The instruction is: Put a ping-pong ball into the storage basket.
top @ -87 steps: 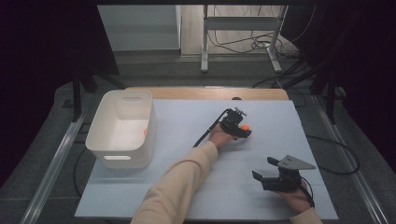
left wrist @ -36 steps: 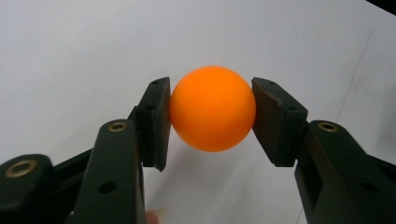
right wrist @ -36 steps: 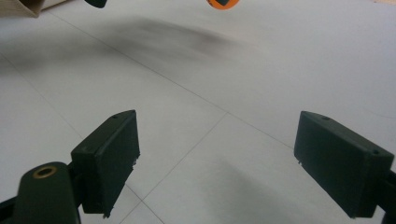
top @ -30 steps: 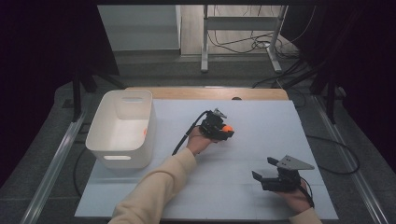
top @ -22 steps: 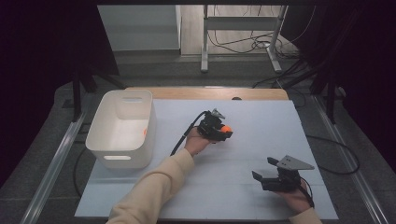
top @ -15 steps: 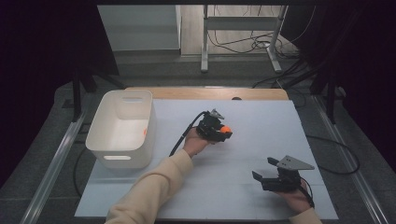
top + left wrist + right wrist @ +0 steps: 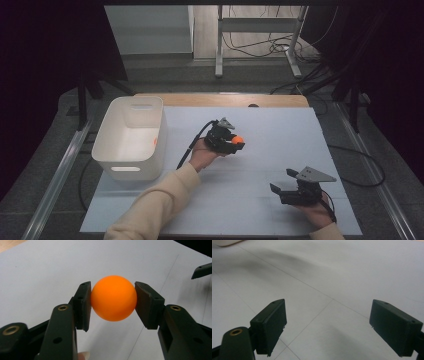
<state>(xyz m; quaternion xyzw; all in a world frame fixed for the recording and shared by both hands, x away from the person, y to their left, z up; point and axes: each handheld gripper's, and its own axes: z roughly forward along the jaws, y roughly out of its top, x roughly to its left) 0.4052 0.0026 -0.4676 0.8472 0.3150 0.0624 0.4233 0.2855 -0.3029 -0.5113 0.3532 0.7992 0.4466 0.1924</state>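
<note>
My left tongs pinch the orange ball at its widest pt: smooth, prob. light and slippery, so gentle squeeze. Right tongs wide, empty.

A lab-style recording room: a table covered by a pale blue sheet, dark curtains around it, loose cables on the floor, a metal stand behind.

ball's flanks hid behind the pads; other gripper's jaw tip cut by right edge; bin corner clipped at top edge
</note>
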